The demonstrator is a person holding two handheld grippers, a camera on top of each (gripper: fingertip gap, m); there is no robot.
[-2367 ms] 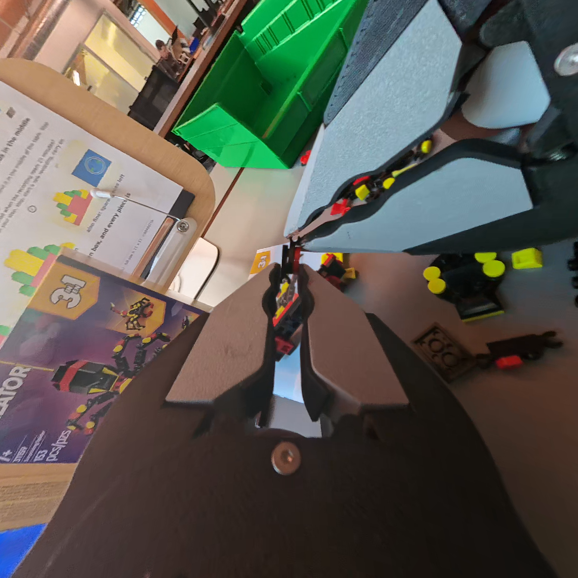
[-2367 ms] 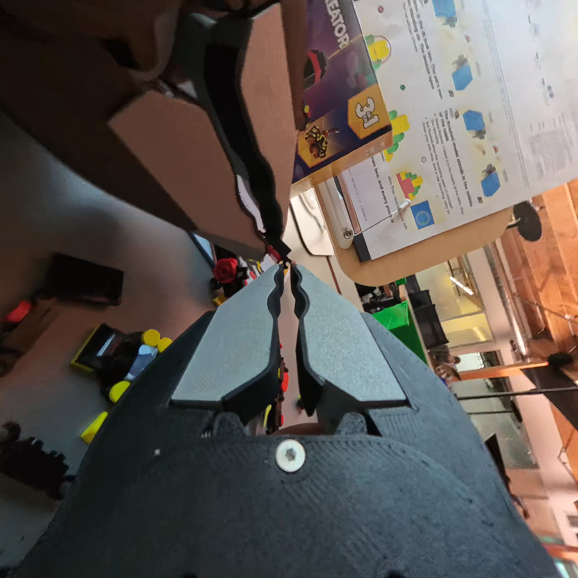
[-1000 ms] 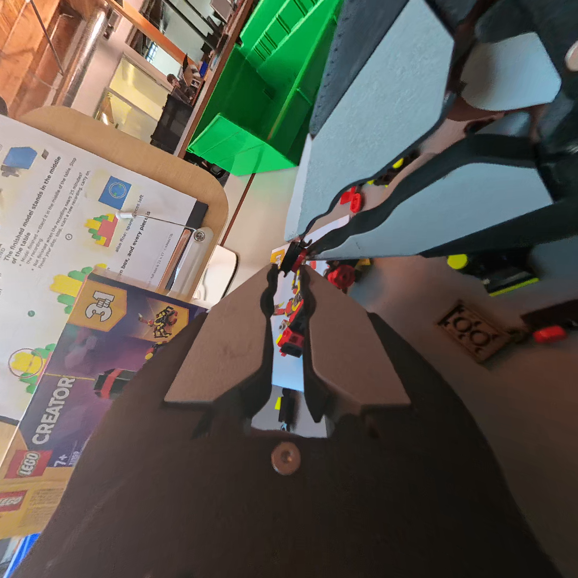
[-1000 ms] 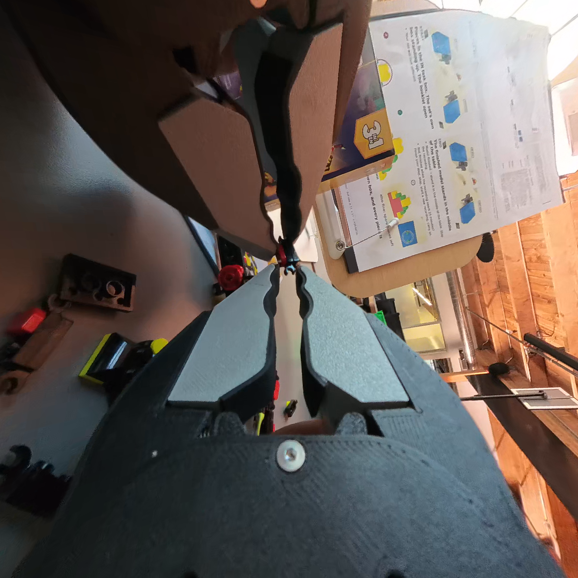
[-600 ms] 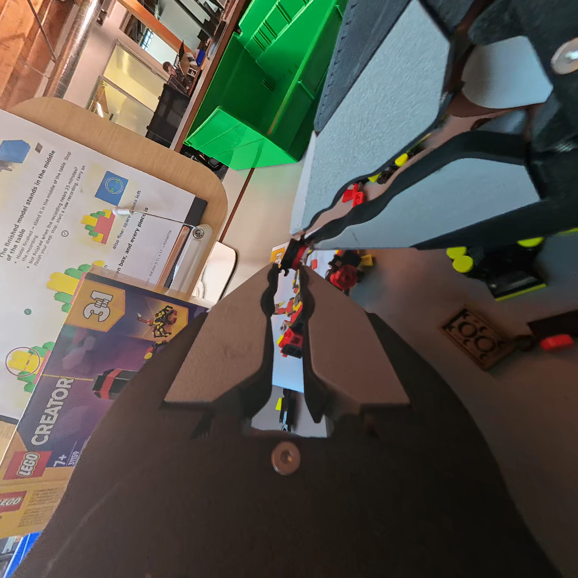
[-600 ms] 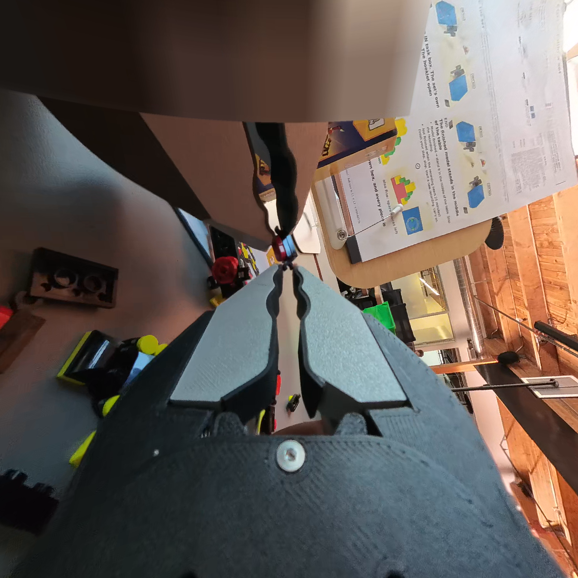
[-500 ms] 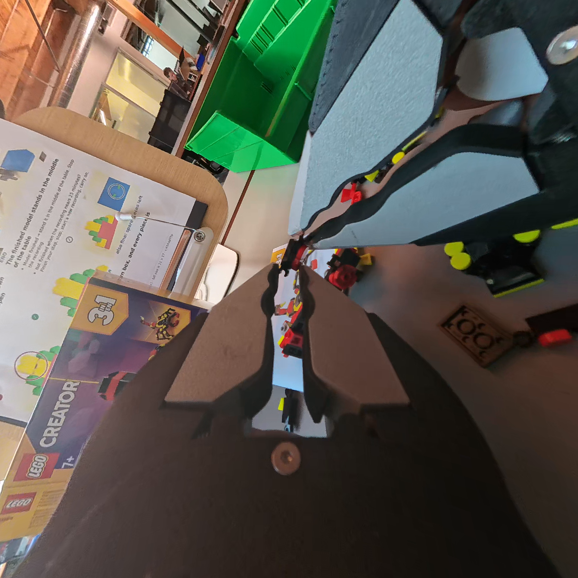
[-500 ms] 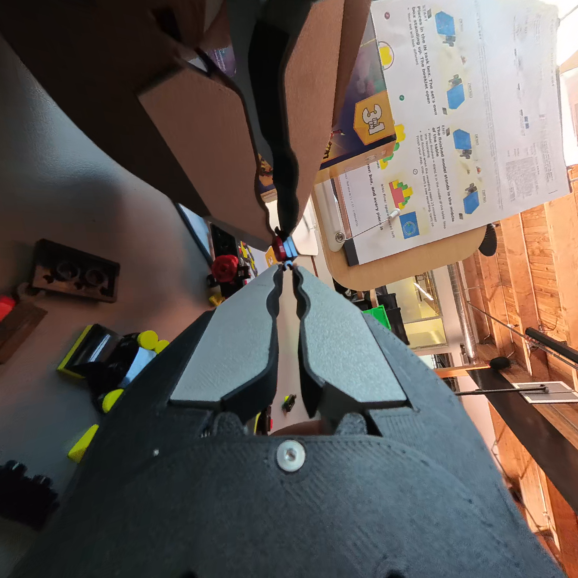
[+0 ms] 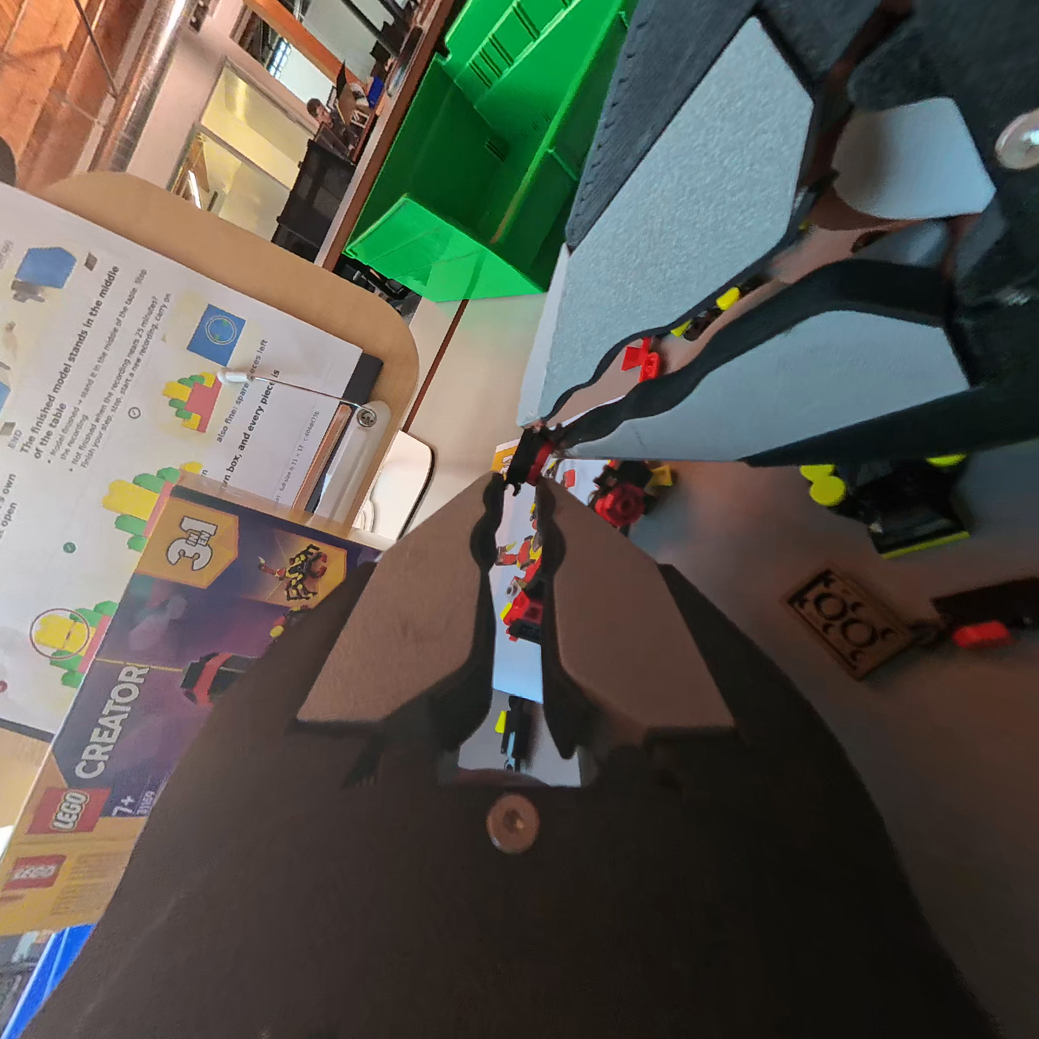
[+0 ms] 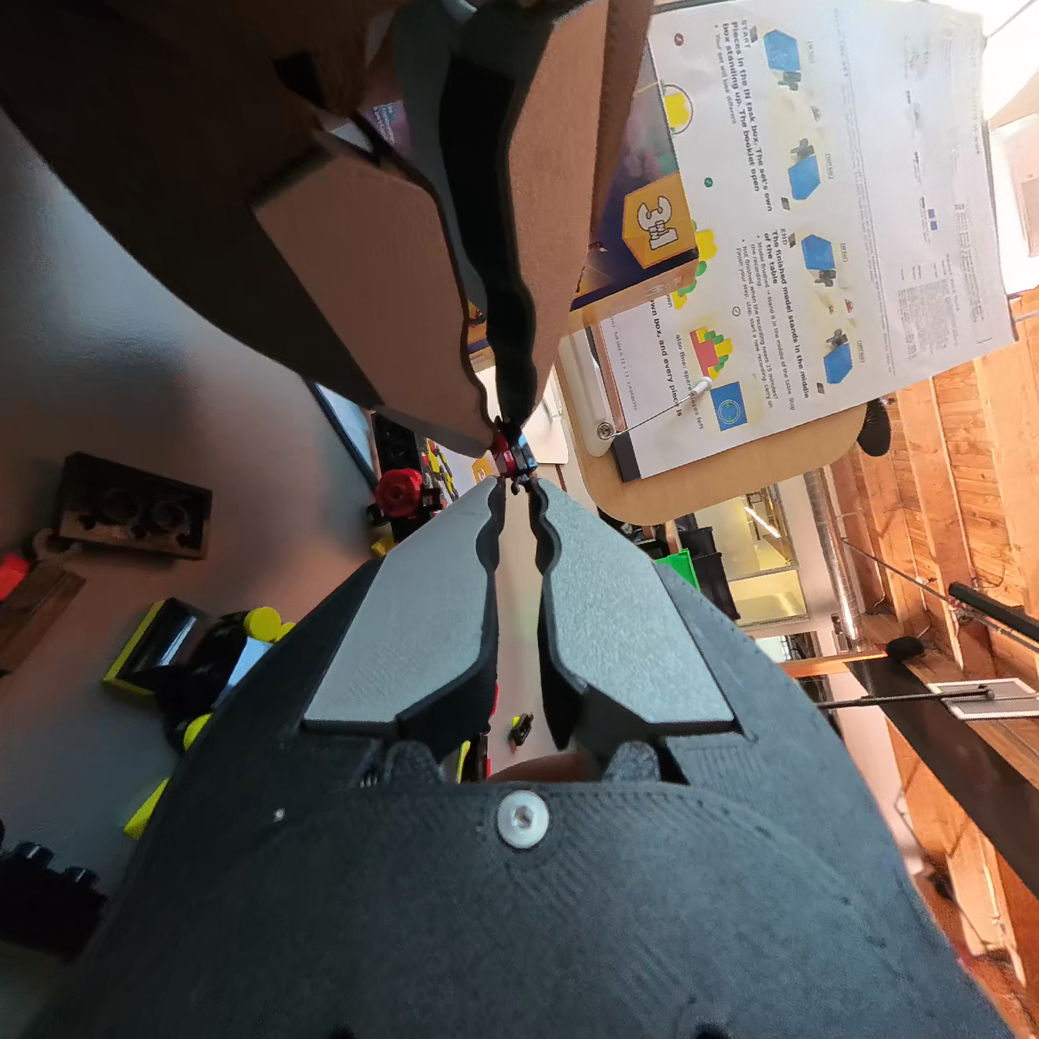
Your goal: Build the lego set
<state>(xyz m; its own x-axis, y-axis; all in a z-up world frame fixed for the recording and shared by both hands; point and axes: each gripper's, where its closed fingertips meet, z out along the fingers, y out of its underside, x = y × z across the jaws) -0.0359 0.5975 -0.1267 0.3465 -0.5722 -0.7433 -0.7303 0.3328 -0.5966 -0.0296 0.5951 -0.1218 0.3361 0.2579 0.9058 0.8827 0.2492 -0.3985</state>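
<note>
The two claws meet tip to tip above the table. Compared w/ approx. 2 s ago, the small red-and-black piece (image 9: 528, 456) now shows more between them; in the last half second almost nothing moves. The left gripper (image 9: 516, 488) and the right gripper (image 10: 515, 484) are both nearly closed, each nipping one end of the piece, as far as I can see. I think they are pressing a tiny joint in the air. The piece is not yet on the model, and loose parts like the black plate (image 9: 849, 629) wait below.

brown left gripper (image 9: 514, 489); grey right gripper (image 10: 514, 488)
</note>
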